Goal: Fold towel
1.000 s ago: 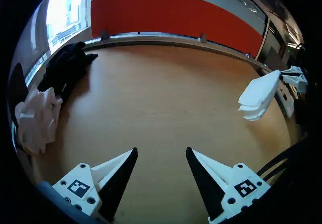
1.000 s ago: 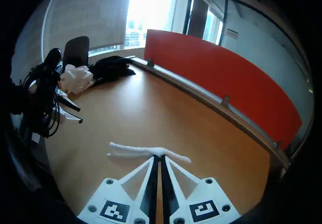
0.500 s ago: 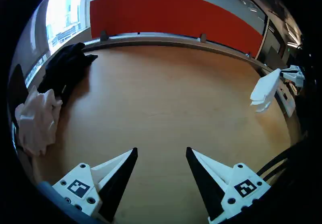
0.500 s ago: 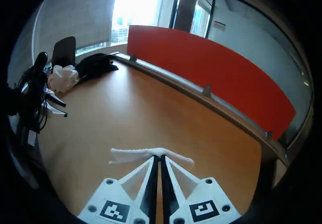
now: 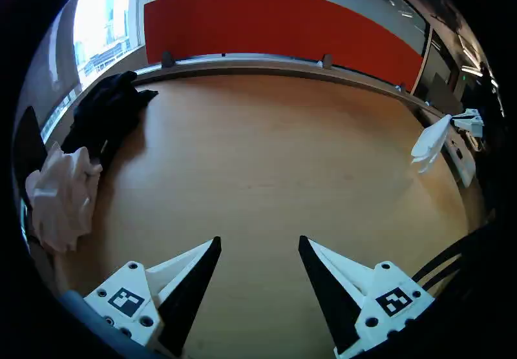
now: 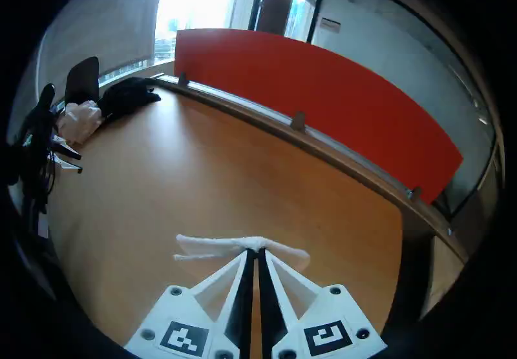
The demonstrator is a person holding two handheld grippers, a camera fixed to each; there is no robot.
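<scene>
I see the long tan wooden desk [image 5: 271, 152], with the red divider panel [image 5: 278, 26] standing along its far edge. A black bundled garment [image 5: 106, 110] and a crumpled white cloth [image 5: 61, 194] lie along its left edge. My right gripper [image 6: 253, 251] is clamped on the folded white towel [image 6: 239, 246], held up by the desk's right edge. My left gripper [image 5: 258, 239] hangs with its fingers spread apart over the near edge.

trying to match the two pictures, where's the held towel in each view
Left gripper view: held towel far right, mid-height.
Right gripper view: held towel bottom centre, clamped in the right gripper.
Shared landmark: red partition behind the desk.
</scene>
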